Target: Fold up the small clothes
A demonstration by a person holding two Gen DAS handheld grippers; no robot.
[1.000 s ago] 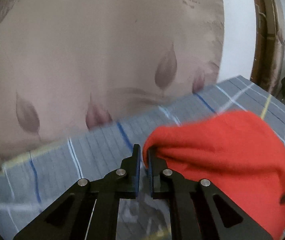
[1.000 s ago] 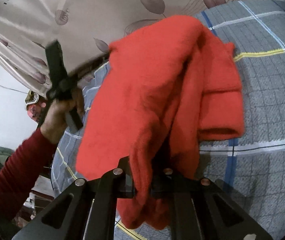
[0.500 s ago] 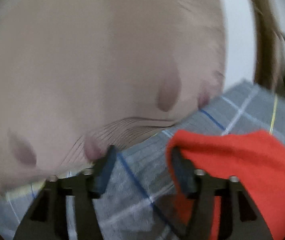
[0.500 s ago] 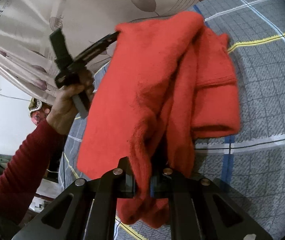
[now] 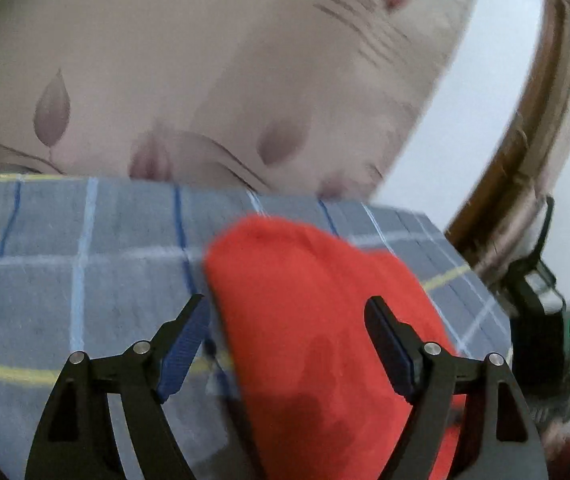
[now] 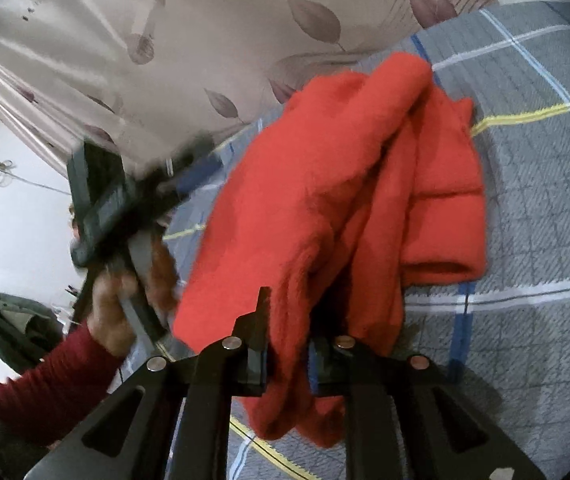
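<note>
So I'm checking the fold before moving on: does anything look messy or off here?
Yes. The red garment is bunched rather than flat on the plaid cloth. The right gripper pinches a hanging fold. The left gripper is open, holding nothing.

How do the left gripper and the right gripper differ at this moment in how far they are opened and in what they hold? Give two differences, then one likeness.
1. The left gripper is open wide; the right gripper is shut on the red sweater.
2. The left gripper holds nothing, the sweater lying beneath its spread fingers; the right gripper pinches a bunched fold.

Both have black fingers with blue pads and work over the grey checked bedsheet.
</note>
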